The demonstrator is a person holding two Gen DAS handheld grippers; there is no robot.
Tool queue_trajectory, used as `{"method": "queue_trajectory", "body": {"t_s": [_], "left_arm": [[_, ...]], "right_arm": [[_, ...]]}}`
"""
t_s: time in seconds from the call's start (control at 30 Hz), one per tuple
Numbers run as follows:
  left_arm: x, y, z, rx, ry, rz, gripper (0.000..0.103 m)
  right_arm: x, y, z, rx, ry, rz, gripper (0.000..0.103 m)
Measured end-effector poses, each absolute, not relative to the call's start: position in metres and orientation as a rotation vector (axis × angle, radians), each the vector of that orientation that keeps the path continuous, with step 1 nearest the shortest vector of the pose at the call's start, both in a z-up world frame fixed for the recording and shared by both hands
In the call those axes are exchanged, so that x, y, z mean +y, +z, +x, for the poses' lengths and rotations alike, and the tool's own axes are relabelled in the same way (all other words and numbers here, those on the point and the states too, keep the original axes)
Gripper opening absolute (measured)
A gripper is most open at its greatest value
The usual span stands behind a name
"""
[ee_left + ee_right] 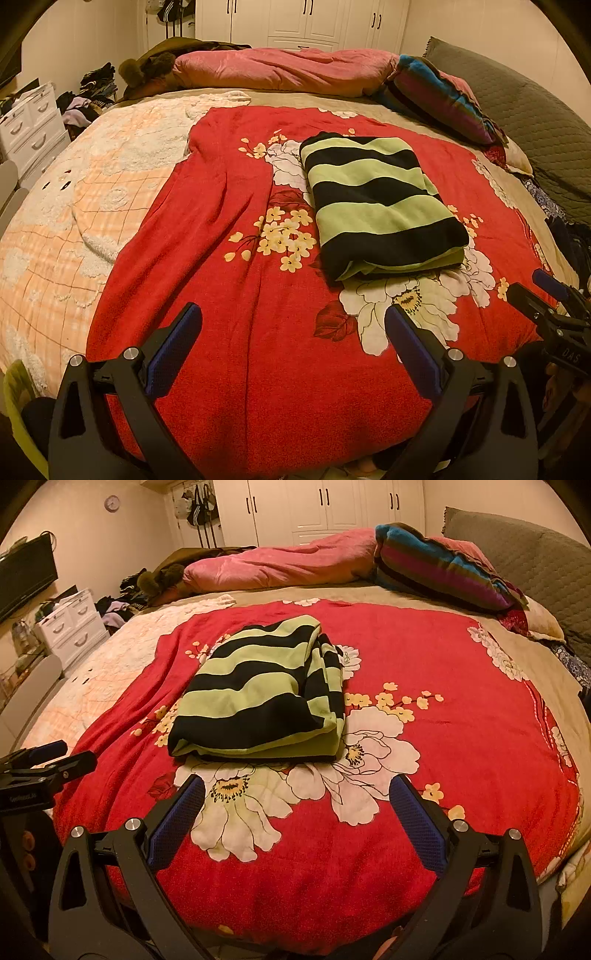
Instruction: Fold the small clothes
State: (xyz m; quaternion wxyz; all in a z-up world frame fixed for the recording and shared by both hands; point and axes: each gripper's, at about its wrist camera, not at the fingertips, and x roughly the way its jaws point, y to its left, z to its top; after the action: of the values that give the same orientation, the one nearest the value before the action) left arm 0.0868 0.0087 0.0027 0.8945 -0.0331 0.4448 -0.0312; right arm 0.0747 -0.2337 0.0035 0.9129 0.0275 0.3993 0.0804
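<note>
A green and black striped garment (380, 199) lies folded into a thick rectangle on the red floral blanket (229, 229); it also shows in the right wrist view (262, 698). My left gripper (293, 314) is open and empty, hovering over the blanket short of the garment's near-left corner. My right gripper (295, 786) is open and empty just in front of the garment's near edge. The right gripper also shows at the right edge of the left wrist view (546, 291), and the left gripper at the left edge of the right wrist view (55, 757).
The red blanket (443, 664) covers a bed. A peach plaid blanket (74, 206) lies at left. Pink bedding (280, 70), a striped pillow (439, 96) and a grey headboard (535, 118) lie beyond. White drawers (29, 125) and clothes piles (88, 99) stand at left.
</note>
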Motion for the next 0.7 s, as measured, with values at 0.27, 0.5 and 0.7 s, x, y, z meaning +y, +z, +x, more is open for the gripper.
{"method": "queue_trajectory", "body": {"t_s": [0.27,0.5,0.7], "left_arm": [[0.0083,0.0029,0.0864,0.921,-0.063,-0.063,0.099],[0.0081,0.0026,0.0866,0.926,-0.058,-0.054,0.099],[0.0079,0.0030,0.0867,0.920,-0.052,-0.046,0.099]], "right_arm": [[-0.2335,0.0034,0.0743,0.824,0.164,0.058,0.094],[-0.2339,0.0031,0.0738,0.822,0.161,0.058,0.094],[-0.2345,0.0031,0.0741,0.823,0.159,0.059,0.094]]}}
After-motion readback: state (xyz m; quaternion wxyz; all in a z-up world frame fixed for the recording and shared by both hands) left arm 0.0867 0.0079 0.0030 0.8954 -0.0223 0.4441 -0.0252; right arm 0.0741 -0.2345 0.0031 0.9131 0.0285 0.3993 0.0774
